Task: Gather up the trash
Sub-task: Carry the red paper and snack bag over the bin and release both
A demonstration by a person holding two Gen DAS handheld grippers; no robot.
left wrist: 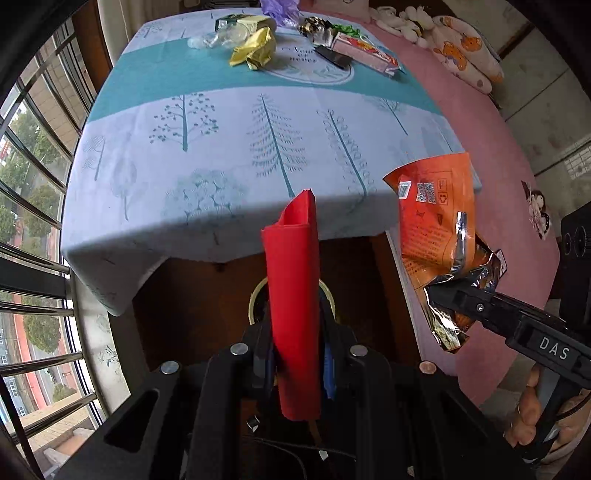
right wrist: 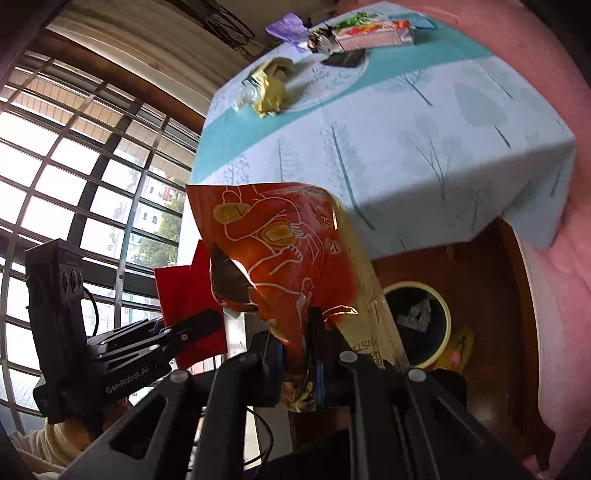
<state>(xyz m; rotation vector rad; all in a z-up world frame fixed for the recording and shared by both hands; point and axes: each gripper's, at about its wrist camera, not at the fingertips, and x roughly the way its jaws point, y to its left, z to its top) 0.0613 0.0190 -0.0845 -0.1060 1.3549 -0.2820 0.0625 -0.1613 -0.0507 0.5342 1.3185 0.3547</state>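
Note:
My left gripper (left wrist: 295, 321) is shut on a folded red paper (left wrist: 293, 280), which stands up between its fingers. Directly beneath it lies a round bin with a yellow rim (left wrist: 255, 295), mostly hidden by the paper. My right gripper (right wrist: 297, 328) is shut on a crumpled orange snack bag (right wrist: 288, 251) with a foil lining. The bin (right wrist: 448, 317), dark inside with some scraps, sits low and to the right of that bag. Each view also shows the other tool: the right gripper (left wrist: 434, 295) with the orange bag (left wrist: 436, 221), and the left gripper (right wrist: 216, 319) with the red paper (right wrist: 184, 295).
A table under a tree-print cloth (left wrist: 221, 147) carries more trash at its far end: a yellow wrapper (left wrist: 255, 48), a pink box (left wrist: 365, 53), clear plastic (left wrist: 221, 37) and a purple bag (left wrist: 277, 7). A barred window (left wrist: 33, 184) lies left, a pink bed (left wrist: 498, 147) right.

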